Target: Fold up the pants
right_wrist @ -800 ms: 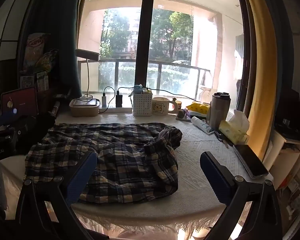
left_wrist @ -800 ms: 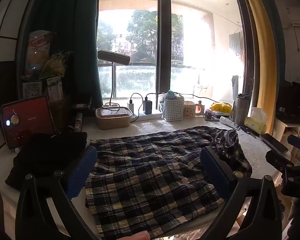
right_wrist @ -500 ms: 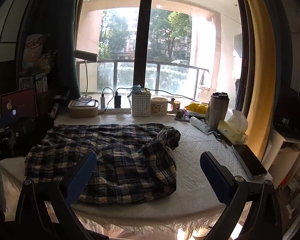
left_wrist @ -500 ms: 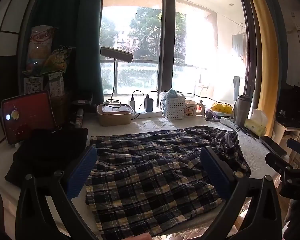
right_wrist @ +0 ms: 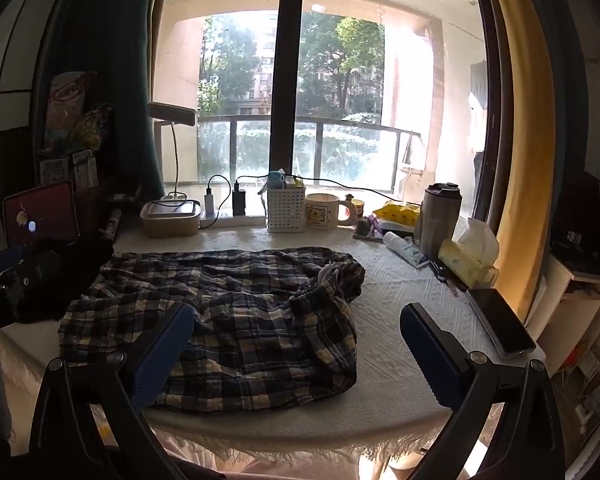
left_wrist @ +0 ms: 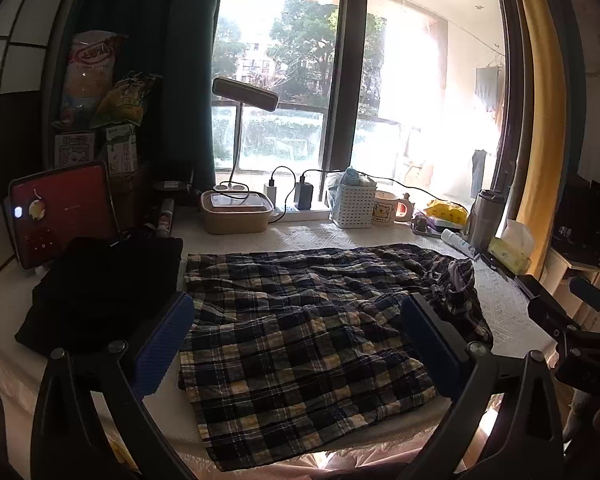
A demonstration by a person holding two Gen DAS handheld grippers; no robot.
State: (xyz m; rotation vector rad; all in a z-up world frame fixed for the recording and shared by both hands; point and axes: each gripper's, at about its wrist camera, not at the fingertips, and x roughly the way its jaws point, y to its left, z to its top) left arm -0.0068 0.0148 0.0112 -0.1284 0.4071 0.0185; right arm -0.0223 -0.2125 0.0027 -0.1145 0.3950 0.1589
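Note:
Dark plaid pants (left_wrist: 300,332) lie spread and rumpled on the white-covered table (left_wrist: 308,236), waistband bunched at the right end (right_wrist: 336,280). They also show in the right wrist view (right_wrist: 236,320). My left gripper (left_wrist: 296,344) is open and empty, held above the pants' near edge. My right gripper (right_wrist: 296,344) is open and empty, above the pants' right part and the bare cloth beside them. The right gripper's body shows at the right edge of the left wrist view (left_wrist: 572,332).
A black garment (left_wrist: 100,288) lies left of the pants by a red tablet (left_wrist: 60,212). Along the window stand a lunch box (left_wrist: 236,212), lamp, power strip, white basket (right_wrist: 286,210), mug (right_wrist: 324,210), tumbler (right_wrist: 440,220), tissues (right_wrist: 468,256). A phone (right_wrist: 500,320) lies at the right edge.
Both grippers have lifted and drawn back slightly, so the pants sit a little lower and farther in both views. The pants have not moved. Both grippers stay open.

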